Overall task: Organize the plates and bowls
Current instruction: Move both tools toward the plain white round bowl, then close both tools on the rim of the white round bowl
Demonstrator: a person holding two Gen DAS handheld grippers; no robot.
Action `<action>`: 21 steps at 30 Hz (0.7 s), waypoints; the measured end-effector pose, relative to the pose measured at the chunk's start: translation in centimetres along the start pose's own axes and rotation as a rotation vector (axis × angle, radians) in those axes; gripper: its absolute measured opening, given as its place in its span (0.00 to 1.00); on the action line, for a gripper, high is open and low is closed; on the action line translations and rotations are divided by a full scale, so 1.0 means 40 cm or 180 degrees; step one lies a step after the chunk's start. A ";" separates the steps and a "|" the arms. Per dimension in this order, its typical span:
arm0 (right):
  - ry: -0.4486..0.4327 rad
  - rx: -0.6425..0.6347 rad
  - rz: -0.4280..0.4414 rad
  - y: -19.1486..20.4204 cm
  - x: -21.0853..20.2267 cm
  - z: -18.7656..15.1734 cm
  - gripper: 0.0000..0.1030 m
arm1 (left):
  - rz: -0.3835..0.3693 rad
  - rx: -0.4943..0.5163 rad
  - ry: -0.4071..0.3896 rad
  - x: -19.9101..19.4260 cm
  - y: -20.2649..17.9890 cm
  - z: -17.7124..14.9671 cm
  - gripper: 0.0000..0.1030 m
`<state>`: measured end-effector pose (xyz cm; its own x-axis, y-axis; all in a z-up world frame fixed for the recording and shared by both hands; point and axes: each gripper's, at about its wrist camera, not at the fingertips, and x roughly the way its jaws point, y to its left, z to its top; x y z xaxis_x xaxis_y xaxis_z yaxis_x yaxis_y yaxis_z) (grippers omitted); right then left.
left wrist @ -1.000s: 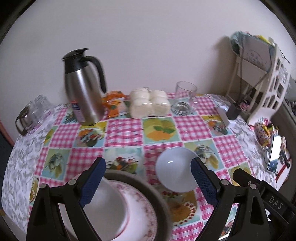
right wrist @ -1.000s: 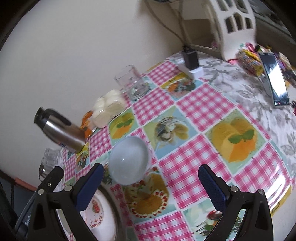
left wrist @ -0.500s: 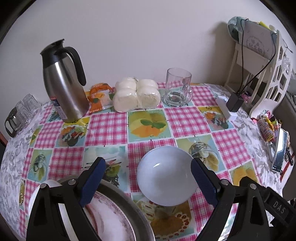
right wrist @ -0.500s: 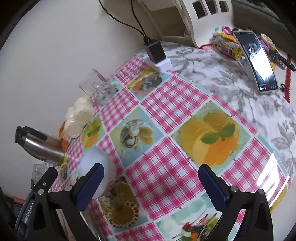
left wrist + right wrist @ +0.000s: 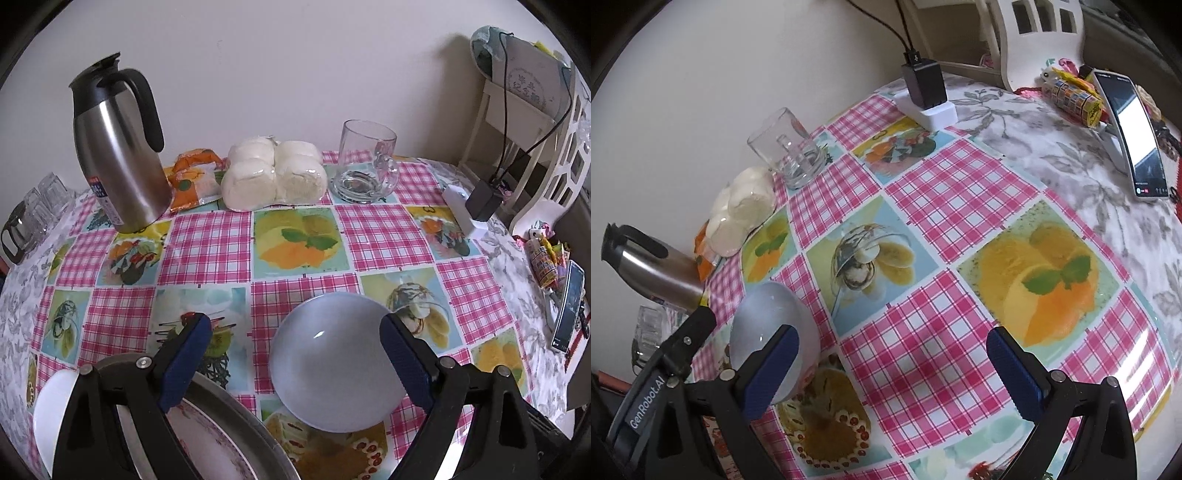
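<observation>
A white bowl [image 5: 332,363] sits on the checked tablecloth, low in the left wrist view, and at the left in the right wrist view [image 5: 764,325]. My left gripper [image 5: 295,354] is open, its right finger beside the bowl's right rim. At the lower left lies a grey-rimmed plate [image 5: 236,417] with a floral plate [image 5: 207,443] in it, and a white bowl [image 5: 55,413] beside it. My right gripper [image 5: 892,373] is open and empty above the cloth, its left finger in front of the bowl.
A steel jug [image 5: 118,155], a bag of buns [image 5: 275,177], an orange packet [image 5: 192,177] and a glass mug [image 5: 365,162] stand along the wall. Glasses [image 5: 33,210] are at the far left. A charger [image 5: 927,92], sweets [image 5: 1071,96], a phone [image 5: 1137,129] and a white rack [image 5: 535,122] are at the right.
My left gripper has risen and moved right, so the bowl now lies between its fingers and the plates have slid down-left. My right gripper has swung right, away from the plates.
</observation>
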<state>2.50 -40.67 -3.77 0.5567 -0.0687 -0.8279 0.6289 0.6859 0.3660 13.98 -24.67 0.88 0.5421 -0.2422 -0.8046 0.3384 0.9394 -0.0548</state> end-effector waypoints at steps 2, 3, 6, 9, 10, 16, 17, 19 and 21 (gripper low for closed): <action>0.0020 -0.0012 -0.0003 0.004 0.006 -0.002 1.00 | -0.0012 -0.0029 0.0013 0.003 0.005 0.000 0.90; 0.0025 -0.0020 -0.0007 0.005 0.008 -0.002 1.00 | 0.0002 -0.0025 0.0012 0.003 0.006 0.000 0.90; 0.0034 -0.0051 -0.0020 0.013 0.014 -0.006 1.00 | 0.0030 -0.0032 0.0008 0.004 0.009 0.000 0.90; 0.0050 -0.0092 0.0006 0.022 0.020 -0.009 0.99 | 0.0005 -0.0077 0.0024 0.008 0.018 0.002 0.90; 0.0057 -0.0113 0.0015 0.027 0.023 -0.010 0.99 | 0.0005 -0.0083 0.0029 0.009 0.021 0.003 0.90; 0.0121 -0.0252 0.0061 0.064 0.045 -0.024 0.96 | 0.0010 -0.0089 0.0076 0.021 0.028 0.000 0.90; 0.0128 -0.0272 0.0067 0.070 0.049 -0.026 0.94 | 0.0008 -0.0093 0.0086 0.023 0.030 0.000 0.90; 0.0143 -0.0317 0.0065 0.081 0.058 -0.030 0.87 | -0.0006 -0.0106 0.0111 0.027 0.033 -0.001 0.90; 0.0172 -0.0347 0.0071 0.090 0.069 -0.035 0.84 | 0.0002 -0.0096 0.0119 0.030 0.034 -0.001 0.90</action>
<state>5.55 -37.37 -5.31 0.5379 -0.0154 -0.8428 0.5523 0.7618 0.3386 15.04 -23.68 -0.19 0.5131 -0.2329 -0.8261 0.3145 0.9466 -0.0715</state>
